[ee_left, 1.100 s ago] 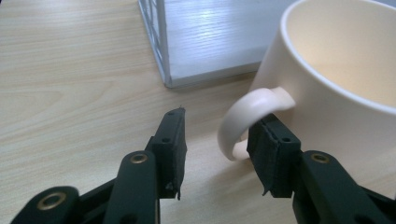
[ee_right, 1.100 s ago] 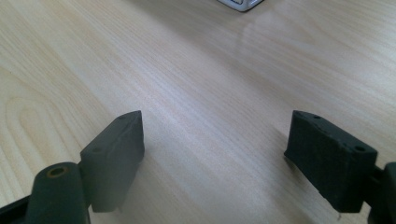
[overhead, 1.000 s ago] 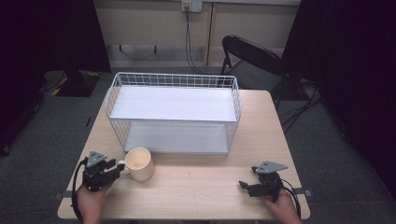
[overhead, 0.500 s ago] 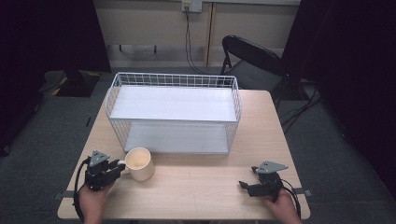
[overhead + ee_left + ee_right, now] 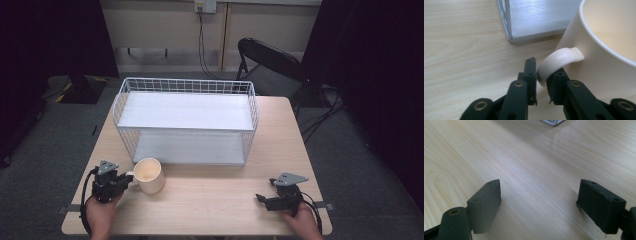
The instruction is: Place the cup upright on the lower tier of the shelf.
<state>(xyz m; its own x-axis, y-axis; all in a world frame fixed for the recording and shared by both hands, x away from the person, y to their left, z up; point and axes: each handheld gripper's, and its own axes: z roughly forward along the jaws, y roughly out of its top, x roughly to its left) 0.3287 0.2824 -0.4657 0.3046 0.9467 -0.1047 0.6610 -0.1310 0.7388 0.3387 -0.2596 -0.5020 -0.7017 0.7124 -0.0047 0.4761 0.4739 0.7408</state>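
A cream mug (image 5: 148, 175) stands upright on the wooden table (image 5: 210, 205) at the front left, with its handle (image 5: 556, 58) turned to the left. My left gripper (image 5: 127, 181) lies low on the table beside it. Its jaws have just been closing, and in the left gripper view they clamp the handle from both sides, so the left gripper (image 5: 543, 80) is shut on it. At the front right, my right gripper (image 5: 260, 199) rests near the table edge. In the right gripper view the right gripper (image 5: 541, 195) is wide open over bare wood.
A white wire rack (image 5: 185, 112) with two white shelves stands across the middle and back of the table, its front edge just behind the mug. Its bottom corner (image 5: 531, 20) is close to the left jaws. A black chair (image 5: 270, 65) stands behind the table.
The left gripper's jaws have drawn together at the mug's handle. Both hands, the mug and the right gripper have kept their places.
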